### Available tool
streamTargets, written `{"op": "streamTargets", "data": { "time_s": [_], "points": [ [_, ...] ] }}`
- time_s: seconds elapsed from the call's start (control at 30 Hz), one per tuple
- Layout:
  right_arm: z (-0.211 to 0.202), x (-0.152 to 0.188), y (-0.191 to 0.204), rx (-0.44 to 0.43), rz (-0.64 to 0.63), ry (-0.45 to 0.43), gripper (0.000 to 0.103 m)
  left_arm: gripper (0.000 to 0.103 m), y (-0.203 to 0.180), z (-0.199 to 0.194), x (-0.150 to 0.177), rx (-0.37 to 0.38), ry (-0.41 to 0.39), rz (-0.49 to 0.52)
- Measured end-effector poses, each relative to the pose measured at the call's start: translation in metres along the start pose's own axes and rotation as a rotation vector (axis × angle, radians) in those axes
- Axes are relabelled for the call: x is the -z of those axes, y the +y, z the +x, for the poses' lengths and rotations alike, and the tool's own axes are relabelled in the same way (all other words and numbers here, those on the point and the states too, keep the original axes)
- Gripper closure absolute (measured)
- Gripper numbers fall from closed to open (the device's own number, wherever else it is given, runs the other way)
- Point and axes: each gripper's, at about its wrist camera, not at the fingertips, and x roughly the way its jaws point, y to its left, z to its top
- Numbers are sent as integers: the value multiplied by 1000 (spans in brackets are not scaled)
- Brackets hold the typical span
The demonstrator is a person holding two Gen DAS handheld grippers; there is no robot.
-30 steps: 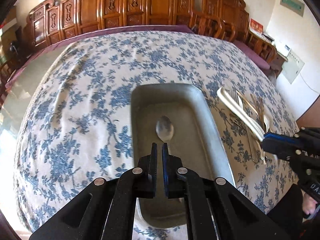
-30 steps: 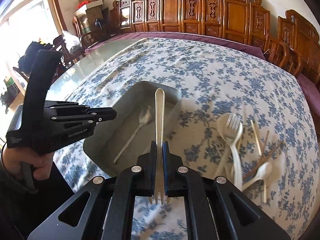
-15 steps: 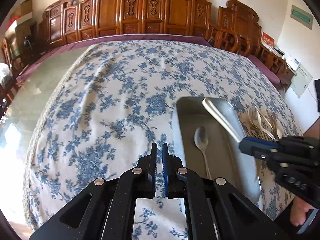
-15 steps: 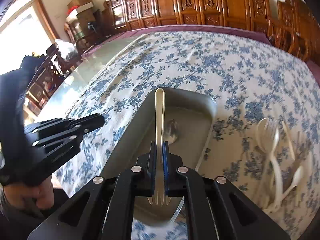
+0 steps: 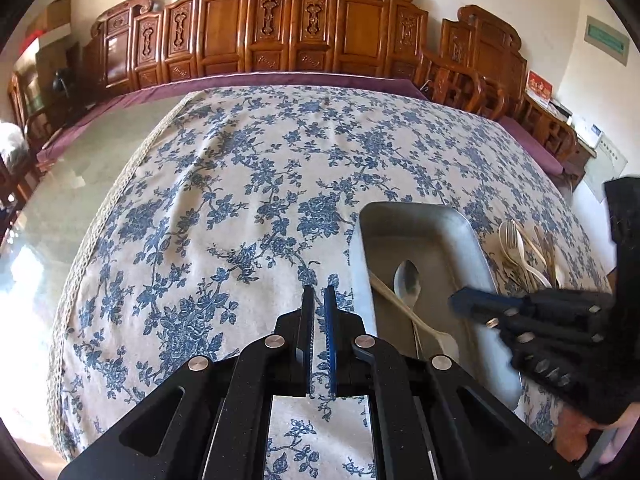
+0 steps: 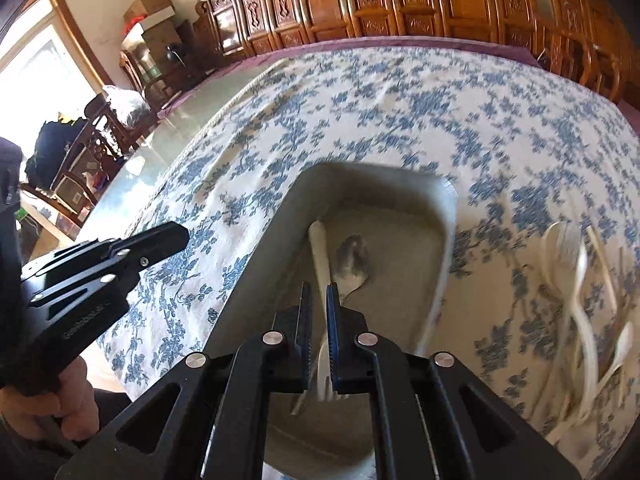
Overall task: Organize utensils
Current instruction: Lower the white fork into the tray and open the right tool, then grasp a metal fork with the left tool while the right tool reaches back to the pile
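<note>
fingers (image 6: 306,320) of the right gripper (image 6: 319,320) stand narrow over the metal tray (image 6: 440,216), the white fork (image 6: 320,248) lying loose between them on the tray floor, long axis with the tray's, beside the spoon (image 6: 352,258). left gripper (image 5: 319,320) pinched empty over tablecloth (image 5: 200,200); remaining cutlery (image 6: 576,280) lies right.

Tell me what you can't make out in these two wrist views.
- Loose utensil pile: motion-blurred in the right wrist view; the right gripper covers part in the left wrist view, so no count.
- Fork tines: behind the right gripper's fingers.
- Tray near end: cut off by both grippers' bodies.
</note>
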Motion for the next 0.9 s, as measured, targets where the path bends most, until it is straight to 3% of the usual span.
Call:
{"op": "streamTargets", "data": {
  "time_s": [0.17,0.27,0.47,0.67,0.77,0.9],
  "points": [
    [-38,7,-40,77,-31,-52,94,97,-19,-3,-1,32,-6,15],
    [-62,15,-73,150,-29,-70,94,78,-34,-6,-3,53,-15,28],
    [-100,39,-125,235,24,-105,94,54,-77,-14,-7,96,-37,81],
    [-118,61,-157,246,80,-145,94,54,-114,-16,-3,135,-35,121],
    [-115,71,-165,238,102,-164,79,54,-131,-16,1,148,-38,140],
    [-108,76,-174,246,89,-188,79,54,-146,-14,3,152,-39,139]
  ]
}}
